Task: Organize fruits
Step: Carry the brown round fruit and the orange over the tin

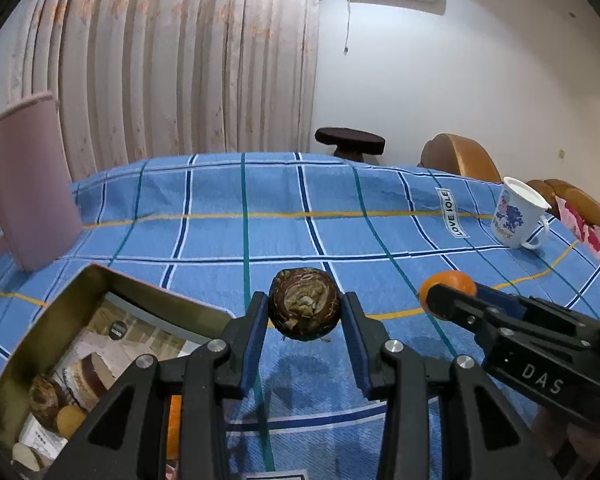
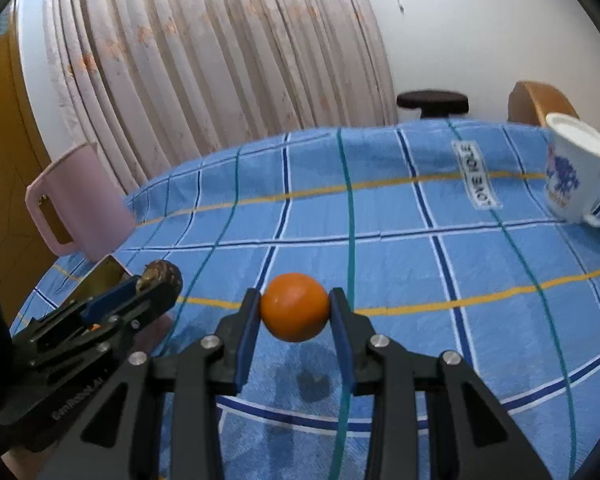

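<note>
Over the blue checked counter (image 1: 220, 236) we carry fruit, left hand-held gripper (image 1: 305, 312) pinching a brown fruit (image 1: 304, 305), right hand-held gripper (image 2: 294, 308) pinching an orange (image 2: 294, 306); next, probably lowering both into the tin (image 1: 44, 320).

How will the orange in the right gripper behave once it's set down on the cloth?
Likely to roll: the orange looks nearly spherical with a smooth, glossy skin, and the tablecloth is flat. It may slip, since the right gripper fingers touch only its sides. Probably firm enough: no visible denting. The gold tin has walls that should contain it.
</note>
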